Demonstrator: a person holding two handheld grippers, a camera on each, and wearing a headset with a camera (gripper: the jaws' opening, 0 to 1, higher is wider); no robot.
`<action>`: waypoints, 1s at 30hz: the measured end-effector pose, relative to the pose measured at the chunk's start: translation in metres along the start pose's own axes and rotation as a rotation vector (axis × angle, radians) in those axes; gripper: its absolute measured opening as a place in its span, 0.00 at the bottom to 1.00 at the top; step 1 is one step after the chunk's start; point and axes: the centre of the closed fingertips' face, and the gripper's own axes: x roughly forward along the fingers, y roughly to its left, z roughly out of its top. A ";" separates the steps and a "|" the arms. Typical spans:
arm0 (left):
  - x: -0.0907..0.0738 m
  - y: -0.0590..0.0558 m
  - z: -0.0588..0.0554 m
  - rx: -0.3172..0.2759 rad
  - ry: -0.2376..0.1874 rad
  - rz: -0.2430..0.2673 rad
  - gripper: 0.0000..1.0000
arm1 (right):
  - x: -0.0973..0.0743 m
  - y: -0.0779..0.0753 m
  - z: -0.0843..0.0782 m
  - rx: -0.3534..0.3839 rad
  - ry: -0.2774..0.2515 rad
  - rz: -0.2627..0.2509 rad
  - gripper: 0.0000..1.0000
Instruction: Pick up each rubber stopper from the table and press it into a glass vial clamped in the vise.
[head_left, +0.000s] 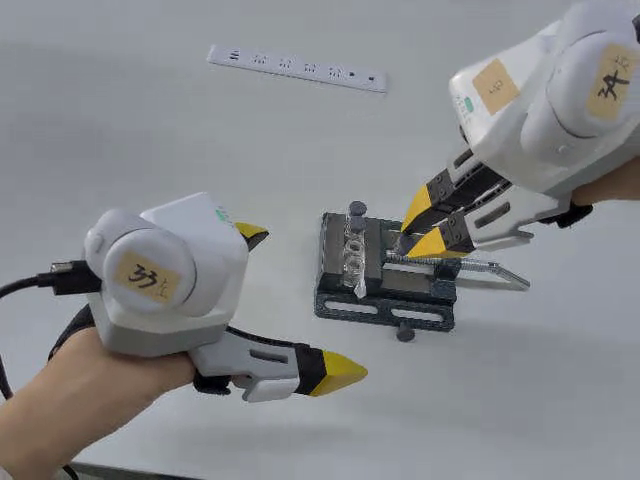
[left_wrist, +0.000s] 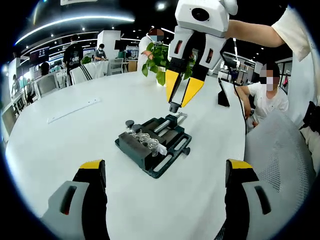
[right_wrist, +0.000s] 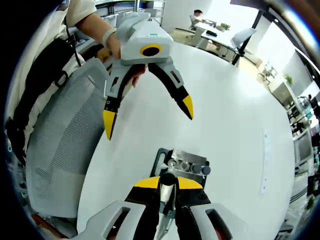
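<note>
A small black vise (head_left: 385, 290) (left_wrist: 161, 159) (right_wrist: 161, 159) stands mid-table and clamps a row of clear glass vials (head_left: 354, 256) (left_wrist: 145, 137) (right_wrist: 187, 165). The far vial carries a dark rubber stopper (head_left: 357, 210) (left_wrist: 130, 123). My right gripper (head_left: 423, 230) (right_wrist: 167, 182) hovers just above the vise's right side, shut on another dark rubber stopper (right_wrist: 167, 180) (left_wrist: 173, 106) between its yellow tips. My left gripper (head_left: 295, 302) (left_wrist: 166, 170) (right_wrist: 147, 117) stands wide open to the left of the vise, holding nothing.
A white power strip (head_left: 297, 67) (left_wrist: 72, 111) (right_wrist: 265, 160) lies at the far side of the round white table (head_left: 200, 140). The vise's screw handle (head_left: 480, 268) sticks out to the right. A grey mesh chair (right_wrist: 65, 145), a plant (left_wrist: 157, 57) and seated people border the table.
</note>
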 end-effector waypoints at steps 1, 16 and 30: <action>0.000 0.001 0.000 -0.004 0.000 0.002 0.99 | 0.001 -0.003 -0.001 -0.027 0.013 0.001 0.05; -0.003 0.005 -0.003 0.010 -0.010 0.021 0.99 | 0.026 -0.021 -0.004 -0.199 0.049 0.063 0.05; -0.002 0.006 -0.004 0.011 0.003 0.024 0.99 | 0.045 -0.022 -0.005 -0.380 0.080 0.075 0.05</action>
